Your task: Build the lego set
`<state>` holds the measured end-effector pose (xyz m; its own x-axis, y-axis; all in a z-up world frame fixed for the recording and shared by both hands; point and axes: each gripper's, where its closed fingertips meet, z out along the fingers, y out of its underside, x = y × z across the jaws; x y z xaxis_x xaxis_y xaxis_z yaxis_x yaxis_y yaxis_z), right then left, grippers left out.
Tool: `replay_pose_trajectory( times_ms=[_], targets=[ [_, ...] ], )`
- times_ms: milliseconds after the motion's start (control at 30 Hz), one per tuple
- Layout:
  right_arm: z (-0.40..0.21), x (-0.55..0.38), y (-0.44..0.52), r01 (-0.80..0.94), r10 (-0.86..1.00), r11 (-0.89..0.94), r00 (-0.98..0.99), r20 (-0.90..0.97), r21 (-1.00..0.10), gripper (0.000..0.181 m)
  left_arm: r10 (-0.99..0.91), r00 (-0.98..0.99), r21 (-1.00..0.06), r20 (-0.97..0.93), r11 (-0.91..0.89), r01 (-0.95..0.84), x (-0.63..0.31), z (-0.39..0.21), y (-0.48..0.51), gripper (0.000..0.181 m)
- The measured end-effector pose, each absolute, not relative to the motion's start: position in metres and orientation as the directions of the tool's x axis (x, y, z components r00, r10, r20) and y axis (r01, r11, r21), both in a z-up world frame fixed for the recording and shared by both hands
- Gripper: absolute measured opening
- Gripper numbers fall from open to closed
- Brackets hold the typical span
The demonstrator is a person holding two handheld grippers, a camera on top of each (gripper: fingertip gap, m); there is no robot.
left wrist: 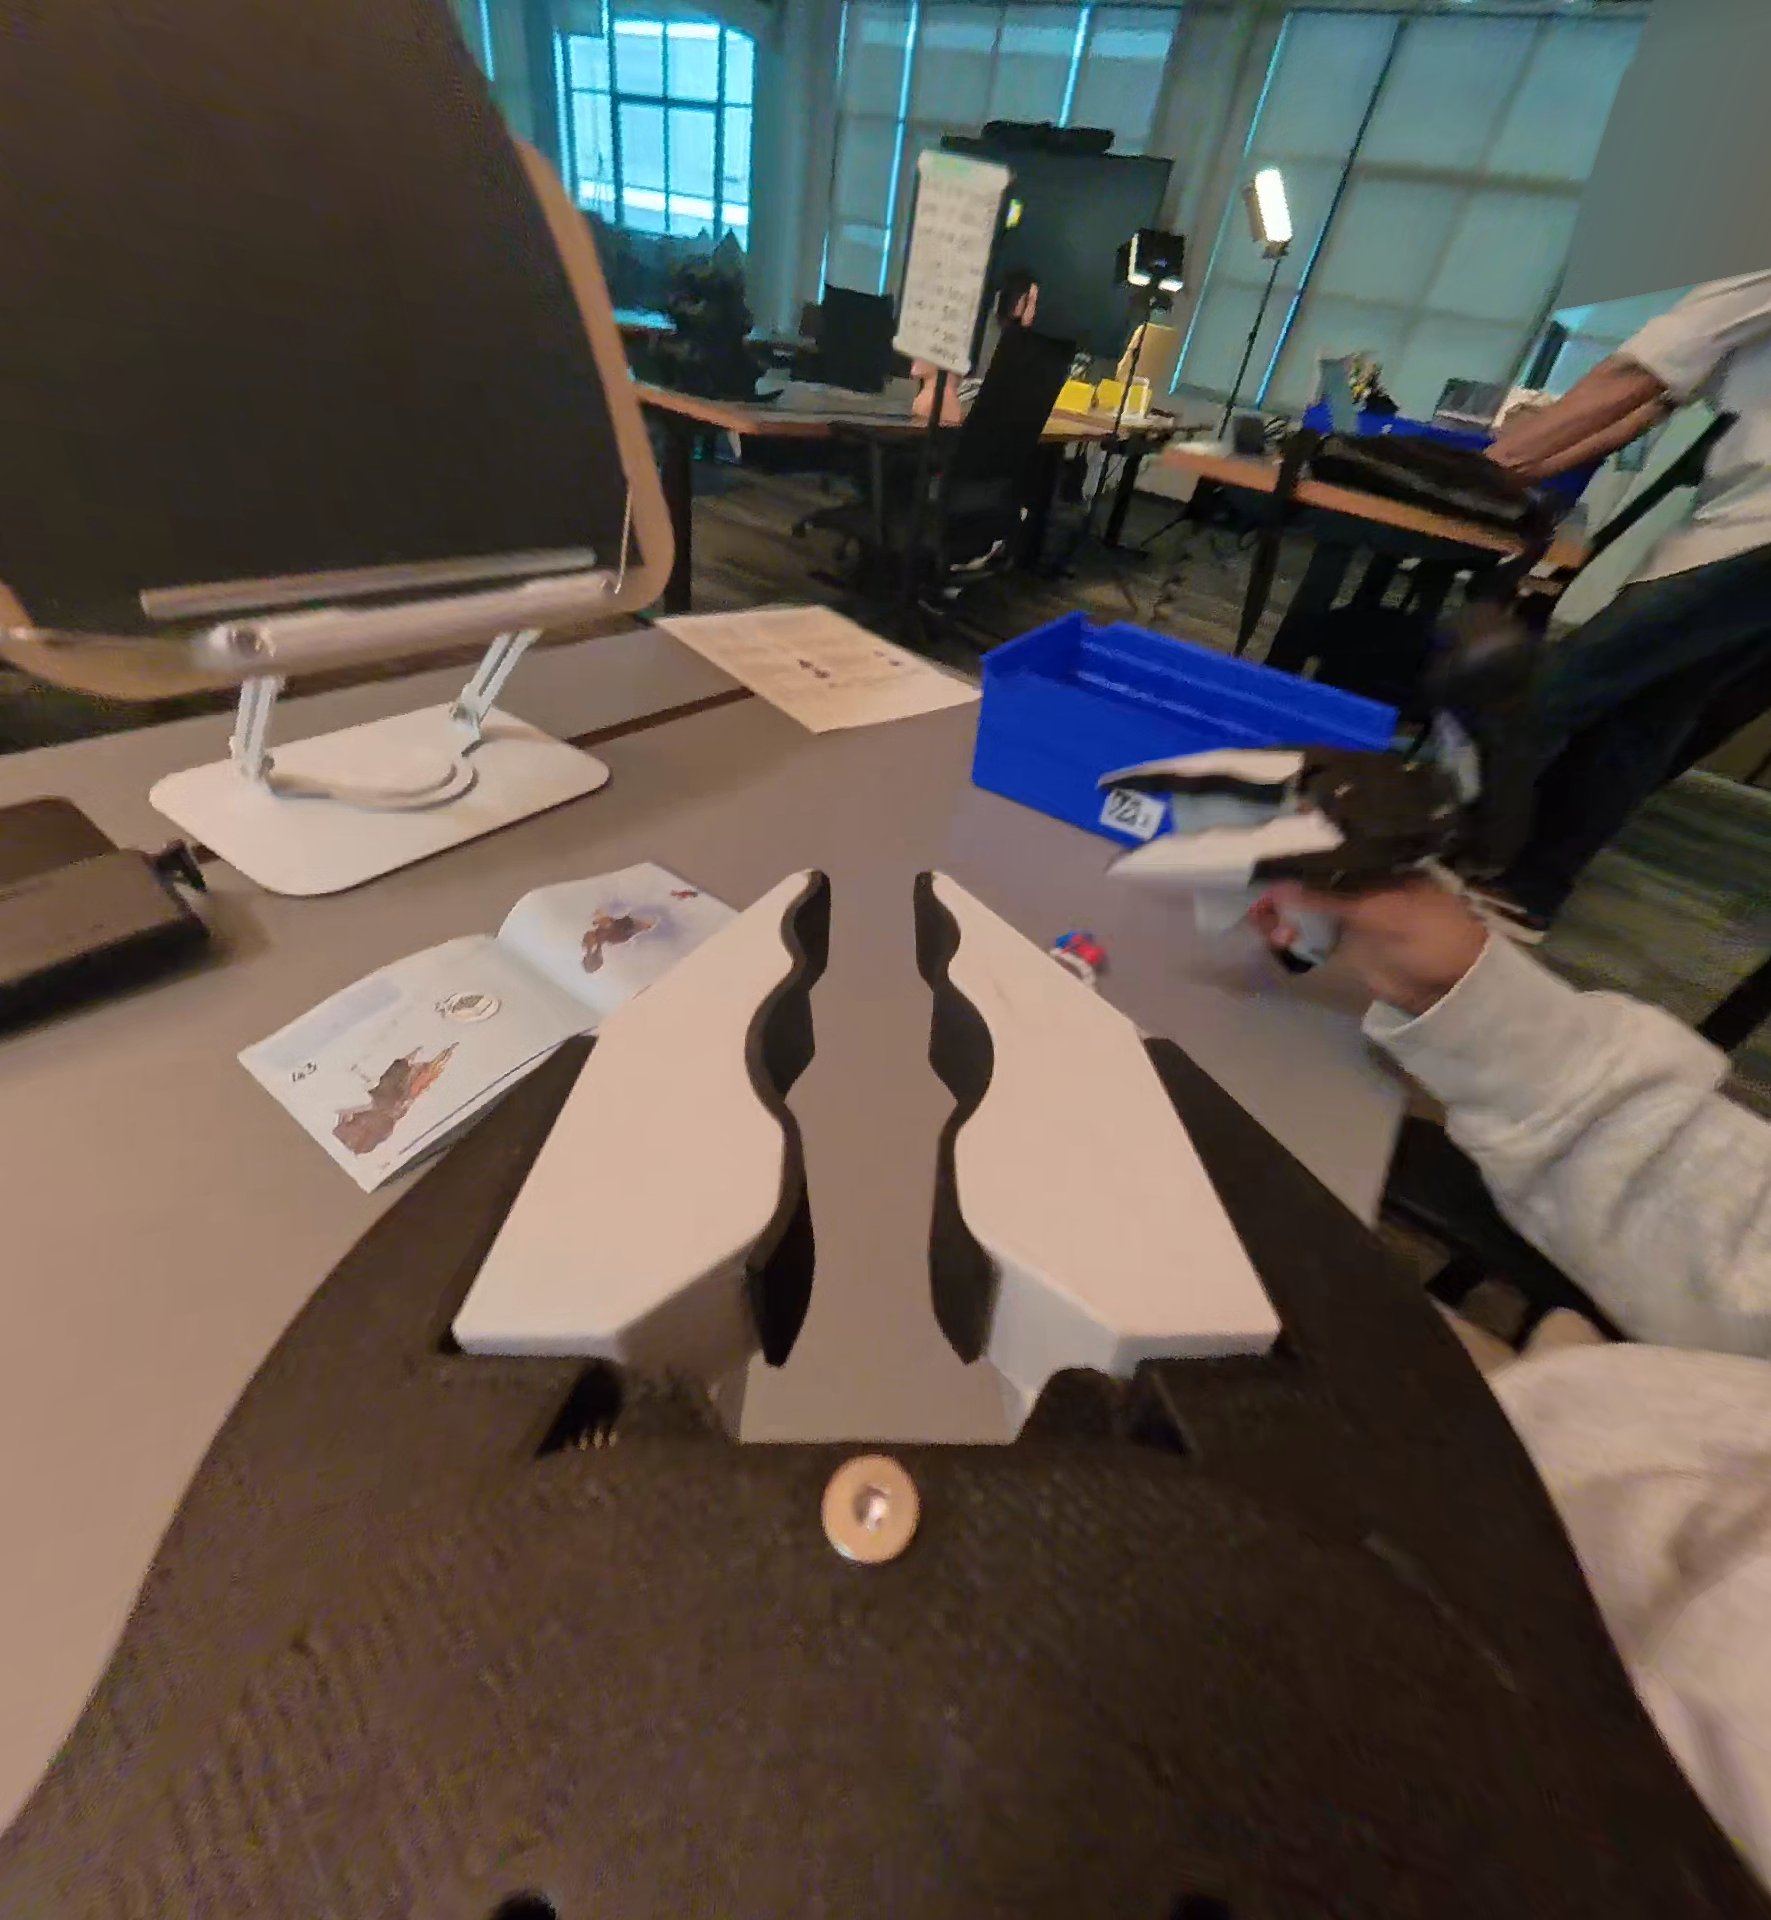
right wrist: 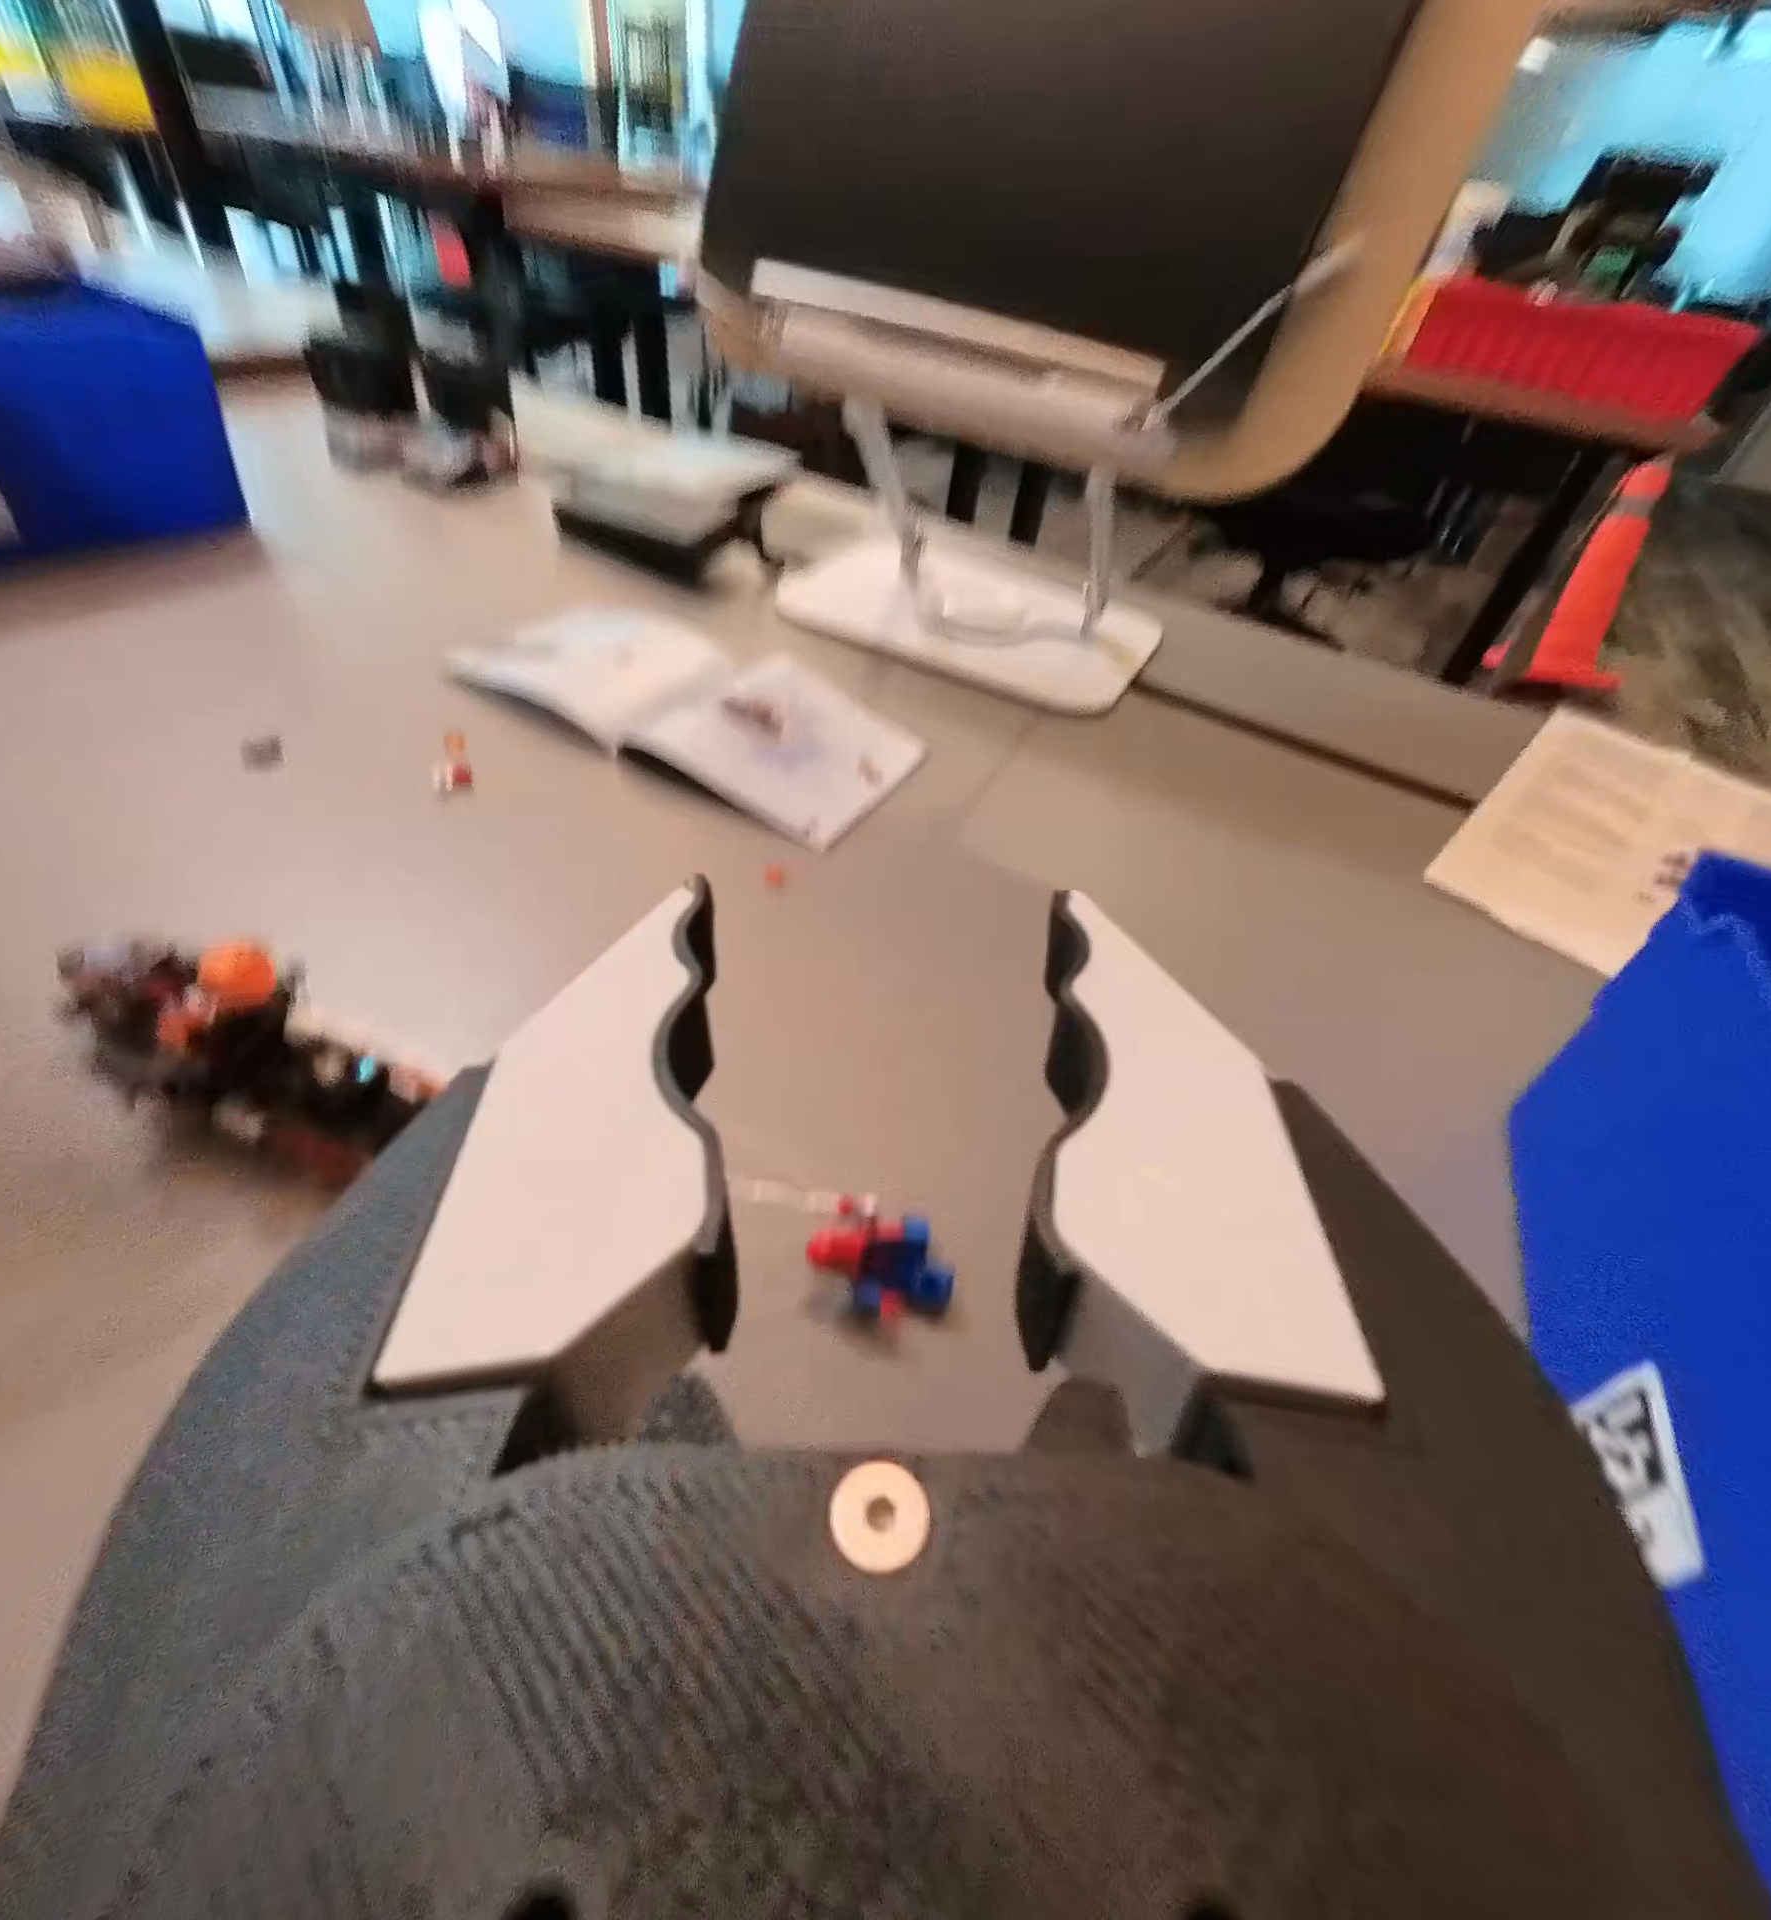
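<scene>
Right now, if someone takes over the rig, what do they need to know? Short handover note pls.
Left gripper: open, empty, above the table near the open instruction booklet.
Right gripper: open, empty, over the small red and blue lego assembly on the table, not touching it.
Dark, partly built model with an orange piece lies to the left in the right wrist view; a few loose small pieces lie farther out.
Blue bin at the right table edge; contents not visible.
Done: some sub-builds exist. Left: pick up the red and blue assembly and join it; exact step unclear, view blurred.
</scene>
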<state>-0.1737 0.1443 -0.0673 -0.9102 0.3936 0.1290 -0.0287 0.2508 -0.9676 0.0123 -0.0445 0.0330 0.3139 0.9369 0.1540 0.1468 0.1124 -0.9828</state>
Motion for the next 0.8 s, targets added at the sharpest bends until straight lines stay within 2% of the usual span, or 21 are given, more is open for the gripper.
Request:
replay_pose_trajectory(
  times_ms=[100,167,233,300,367,400,467,600,800],
  targets=[
    [-0.046,-0.194,0.139,-0.032,0.438,0.056,-0.897,0.053,-0.998,0.044,0.942,0.313,-0.986,0.119,0.075,0.149,-0.02,-0.02,-0.051,0.01],
    [-0.045,-0.194,0.142,-0.03,0.429,-0.045,-0.903,0.008,-0.999,0.036,0.947,0.315,-0.99,0.066,0.023,0.138,-0.028,-0.047,-0.05,0.0],
    [-0.048,-0.191,0.149,-0.026,0.445,-0.046,-0.896,0.003,-0.999,0.026,0.964,0.263,-0.998,-0.023,-0.039,0.053,-0.02,-0.058,-0.051,0.0],
    [-0.05,-0.192,0.154,-0.071,0.493,-0.029,-0.869,0.047,-0.997,0.018,0.987,0.128,-0.995,-0.099,-0.098,-0.018,-0.008,-0.046,-0.064,0.0],
    [-0.053,-0.191,0.151,-0.063,0.481,-0.008,-0.875,0.051,-0.998,0.022,0.991,0.02,-0.984,-0.134,-0.131,-0.12,0.002,-0.034,-0.074,0.0],
    [-0.054,-0.187,0.147,-0.054,0.459,-0.008,-0.888,0.044,-0.999,0.023,0.992,-0.009,-0.985,-0.128,-0.128,-0.114,0.0,-0.036,-0.079,0.0],
    [-0.056,-0.18,0.143,-0.048,0.418,-0.004,-0.908,0.042,-0.999,0.026,0.994,-0.014,-0.993,-0.106,-0.106,-0.041,-0.009,-0.049,-0.084,0.0],
    [-0.059,-0.179,0.143,-0.069,0.408,0.026,-0.91,0.074,-0.997,0.026,0.994,-0.044,-0.988,-0.1,-0.094,0.121,-0.028,-0.078,-0.094,0.013],
    [-0.058,-0.178,0.147,-0.001,0.369,-0.027,-0.929,-0.009,-1.0,0.028,0.986,-0.056,-0.975,-0.155,-0.144,0.168,-0.034,-0.084,-0.092,0.016]
  ],
)
